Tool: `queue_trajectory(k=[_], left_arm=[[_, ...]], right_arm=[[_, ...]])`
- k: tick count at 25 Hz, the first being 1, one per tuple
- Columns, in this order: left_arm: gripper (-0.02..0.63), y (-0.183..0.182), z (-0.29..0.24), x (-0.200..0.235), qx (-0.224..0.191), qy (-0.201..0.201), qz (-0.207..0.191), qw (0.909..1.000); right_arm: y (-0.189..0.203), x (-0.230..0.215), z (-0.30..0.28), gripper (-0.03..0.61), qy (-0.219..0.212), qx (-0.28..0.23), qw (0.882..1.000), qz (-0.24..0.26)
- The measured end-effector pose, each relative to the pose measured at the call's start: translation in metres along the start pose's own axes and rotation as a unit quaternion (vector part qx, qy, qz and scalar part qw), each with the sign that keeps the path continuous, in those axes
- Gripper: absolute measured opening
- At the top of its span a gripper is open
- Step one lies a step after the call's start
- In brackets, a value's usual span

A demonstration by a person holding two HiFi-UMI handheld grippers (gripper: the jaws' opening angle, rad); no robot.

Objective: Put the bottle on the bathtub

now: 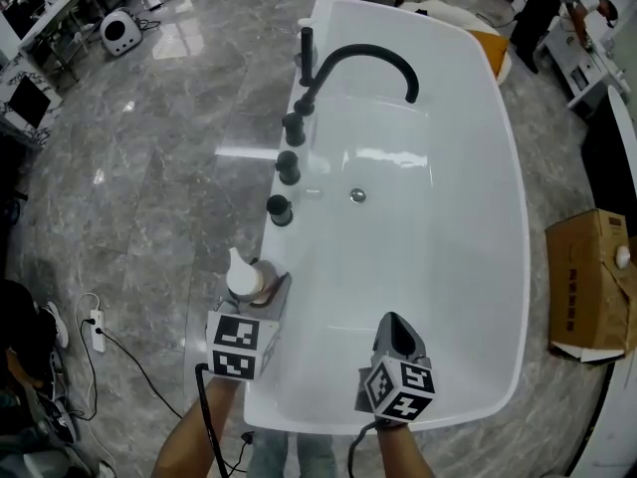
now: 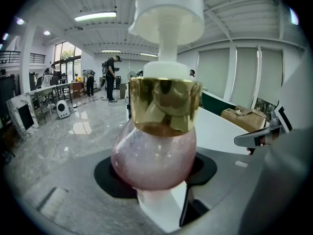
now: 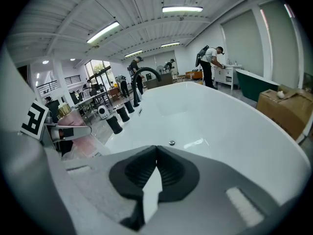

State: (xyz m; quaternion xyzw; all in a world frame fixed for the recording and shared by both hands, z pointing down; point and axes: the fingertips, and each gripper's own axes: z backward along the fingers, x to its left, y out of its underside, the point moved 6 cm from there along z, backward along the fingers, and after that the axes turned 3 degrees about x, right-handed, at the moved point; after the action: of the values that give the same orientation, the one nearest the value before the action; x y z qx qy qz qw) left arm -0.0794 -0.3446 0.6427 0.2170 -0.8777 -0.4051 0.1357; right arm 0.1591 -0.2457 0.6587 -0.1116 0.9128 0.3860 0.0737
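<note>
The bottle (image 1: 242, 279) has a round pink body, a gold collar and a white pump top. My left gripper (image 1: 256, 289) is shut on its body, holding it over the left rim of the white bathtub (image 1: 518, 217), near the tub's closer end. Seen from the left gripper view, the bottle (image 2: 154, 155) fills the space between the black pads. Whether its base touches the rim is hidden. My right gripper (image 1: 392, 319) hangs over the tub's near end with its jaws shut and nothing in them (image 3: 156, 148). The right gripper view also catches the pink bottle (image 3: 73, 119) at its left.
A black arched faucet (image 1: 363, 58) and several black knobs (image 1: 289, 167) stand along the tub's left rim beyond the bottle. A cardboard box (image 1: 587, 287) sits on the floor to the right. A power strip with a cable (image 1: 97, 329) lies on the marble floor at left.
</note>
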Motion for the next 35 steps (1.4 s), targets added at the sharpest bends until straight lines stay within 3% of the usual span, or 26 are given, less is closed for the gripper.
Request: queue_trajectory(k=[35], left_arm=[[0.252,0.000,0.003,0.001,-0.067,0.007,-0.024,0.9974]], right_arm=[[0.019,0.005,-0.001,0.003,0.003,0.013,1.000,-0.010]])
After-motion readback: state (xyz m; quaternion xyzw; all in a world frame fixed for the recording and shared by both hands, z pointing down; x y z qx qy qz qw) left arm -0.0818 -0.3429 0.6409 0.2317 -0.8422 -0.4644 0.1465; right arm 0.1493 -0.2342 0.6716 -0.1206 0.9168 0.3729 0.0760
